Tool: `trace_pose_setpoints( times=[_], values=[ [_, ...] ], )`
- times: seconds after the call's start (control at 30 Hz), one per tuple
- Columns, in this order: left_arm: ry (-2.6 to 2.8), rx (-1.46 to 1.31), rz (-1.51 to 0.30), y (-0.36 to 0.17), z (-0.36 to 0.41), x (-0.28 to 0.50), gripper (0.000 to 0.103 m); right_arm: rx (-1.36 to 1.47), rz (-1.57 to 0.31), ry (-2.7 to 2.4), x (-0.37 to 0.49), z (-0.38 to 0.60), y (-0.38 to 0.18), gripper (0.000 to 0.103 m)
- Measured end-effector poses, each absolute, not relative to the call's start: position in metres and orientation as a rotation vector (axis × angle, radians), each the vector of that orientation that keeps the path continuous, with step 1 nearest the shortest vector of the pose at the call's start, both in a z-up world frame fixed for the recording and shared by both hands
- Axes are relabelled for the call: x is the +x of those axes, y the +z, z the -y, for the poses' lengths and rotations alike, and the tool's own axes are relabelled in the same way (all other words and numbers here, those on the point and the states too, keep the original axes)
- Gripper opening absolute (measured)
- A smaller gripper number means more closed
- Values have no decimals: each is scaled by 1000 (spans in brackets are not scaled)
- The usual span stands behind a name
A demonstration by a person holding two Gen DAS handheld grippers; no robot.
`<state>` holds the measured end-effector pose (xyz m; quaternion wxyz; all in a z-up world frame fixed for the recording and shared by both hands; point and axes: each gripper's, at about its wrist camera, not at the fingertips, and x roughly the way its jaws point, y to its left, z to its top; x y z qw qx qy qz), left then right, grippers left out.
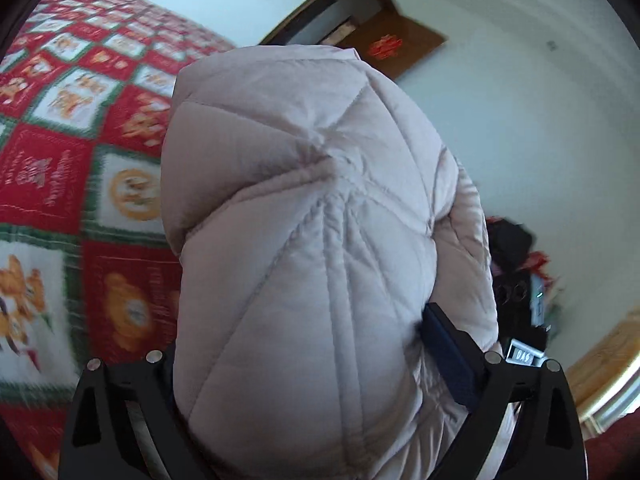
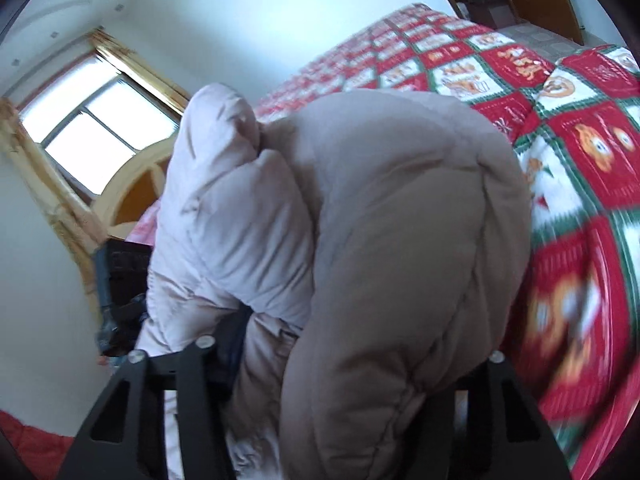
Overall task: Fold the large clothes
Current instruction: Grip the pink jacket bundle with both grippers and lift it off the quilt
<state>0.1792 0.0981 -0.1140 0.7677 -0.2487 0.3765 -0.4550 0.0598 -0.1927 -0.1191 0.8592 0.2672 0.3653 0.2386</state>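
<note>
Puffer jacket held up over the bed.
We find the left gripper (image 1: 320, 376) and right gripper (image 2: 348, 364) each pinching the quilted jacket (image 1: 304, 216), apparently lifted above the patchwork bedspread (image 2: 580, 140).

In the left wrist view, a padded jacket (image 1: 312, 248) bulges between the two arms of the left tongs (image 1: 320, 364), filling the near middle. The bed (image 1: 76, 152), under a quilt, lies to its left and behind it. A doorway (image 1: 352, 20) stands far off, above the jacket. The right tongs (image 1: 520, 320) sit just beside the jacket on its right.

In the right wrist view, the jacket (image 2: 380, 240) is bunched between the right tongs (image 2: 352, 356). The bed (image 2: 568, 168) spreads right and behind; a window (image 2: 96, 120) is far left.
</note>
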Motion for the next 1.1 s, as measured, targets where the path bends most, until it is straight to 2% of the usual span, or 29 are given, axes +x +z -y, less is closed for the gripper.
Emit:
trace_pose_setpoints(
  times=[0.3, 0.6, 0.73, 0.8, 0.9, 1.1],
  values=[
    [-1196, -461, -660, -29, -43, 152, 96, 571, -519, 502, 3, 237, -32, 51],
    [-1610, -417, -506, 85, 98, 136, 96, 428, -216, 253, -92, 315, 94, 51],
    [-1815, -477, -461, 116, 159, 123, 96, 323, -125, 101, -139, 336, 147, 51],
    [-1866, -518, -493, 114, 186, 123, 96, 282, -136, 6, -145, 347, 162, 51],
    [-1864, -556, -584, 91, 213, 133, 96, 290, -188, -56, -130, 369, 157, 52],
    [-1550, -521, -859, -7, 228, 200, 96, 473, -331, 11, -29, 430, 55, 51]
  ],
)
